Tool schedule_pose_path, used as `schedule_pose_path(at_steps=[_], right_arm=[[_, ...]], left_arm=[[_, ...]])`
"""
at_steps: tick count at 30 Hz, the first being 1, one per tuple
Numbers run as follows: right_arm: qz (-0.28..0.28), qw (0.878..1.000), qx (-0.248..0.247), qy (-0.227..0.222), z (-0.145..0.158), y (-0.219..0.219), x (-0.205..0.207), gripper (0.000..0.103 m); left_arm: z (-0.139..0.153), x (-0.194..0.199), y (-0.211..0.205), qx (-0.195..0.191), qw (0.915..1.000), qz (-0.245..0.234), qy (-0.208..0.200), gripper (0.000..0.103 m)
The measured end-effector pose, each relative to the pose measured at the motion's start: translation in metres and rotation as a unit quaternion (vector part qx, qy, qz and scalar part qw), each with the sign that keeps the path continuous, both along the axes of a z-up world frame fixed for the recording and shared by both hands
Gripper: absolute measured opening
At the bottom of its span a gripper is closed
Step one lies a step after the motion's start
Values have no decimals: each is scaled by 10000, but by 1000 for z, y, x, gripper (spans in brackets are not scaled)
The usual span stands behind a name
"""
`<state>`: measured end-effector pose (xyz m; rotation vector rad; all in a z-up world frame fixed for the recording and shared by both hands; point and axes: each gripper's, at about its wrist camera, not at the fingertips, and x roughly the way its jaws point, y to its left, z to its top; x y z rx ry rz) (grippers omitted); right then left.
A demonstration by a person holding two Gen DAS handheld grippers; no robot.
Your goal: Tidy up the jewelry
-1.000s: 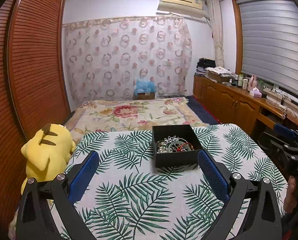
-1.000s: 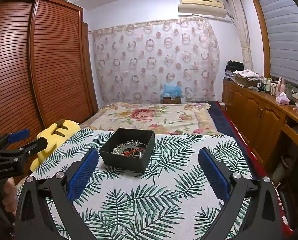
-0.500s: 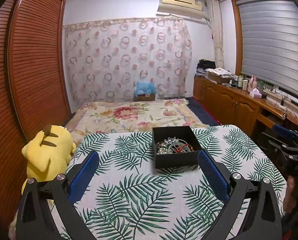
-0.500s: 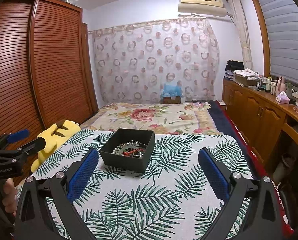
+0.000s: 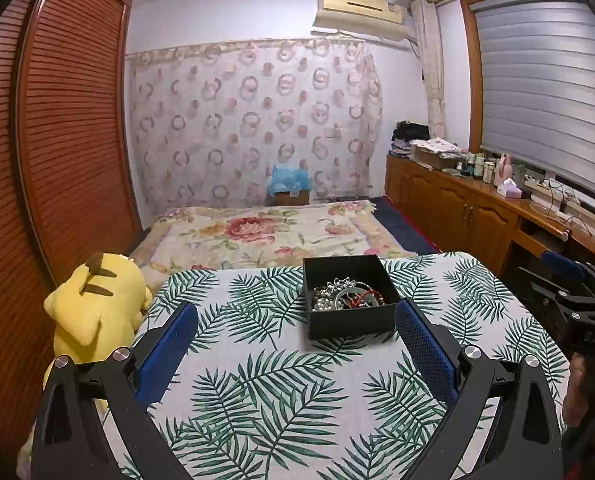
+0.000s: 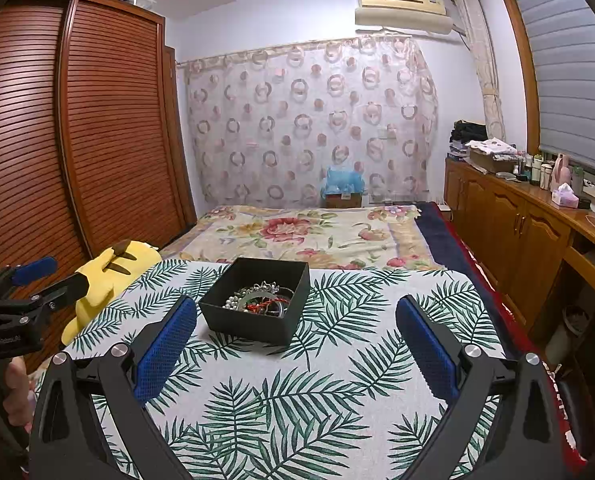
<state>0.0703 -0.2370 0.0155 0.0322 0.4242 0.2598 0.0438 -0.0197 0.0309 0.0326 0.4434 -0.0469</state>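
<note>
Both grippers just hover side by side, jaws spread wide with nothing between the blue pads. Left gripper (image 5: 295, 328) sits level, so does the right gripper (image 6: 295, 326). A hand (image 6: 15, 390) grips the left one's handle.

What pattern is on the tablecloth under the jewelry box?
Green palm fronds on white tablecloth, clearest in the right wrist view.

A home bedroom: a bed (image 5: 265, 232) with a floral cover lies beyond the table, a louvred wooden wardrobe (image 6: 97, 128) stands left, curtains (image 5: 253, 120) hang far, and an air conditioner (image 6: 401, 10) is mounted high.
</note>
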Motion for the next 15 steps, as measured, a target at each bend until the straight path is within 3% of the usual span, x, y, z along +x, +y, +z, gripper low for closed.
schedule_pose_path(at_steps=[15], right_arm=[[1, 10000, 2, -1, 0, 0, 0, 100]], left_arm=[[-1, -1, -1, -3, 10000, -6, -3, 95]])
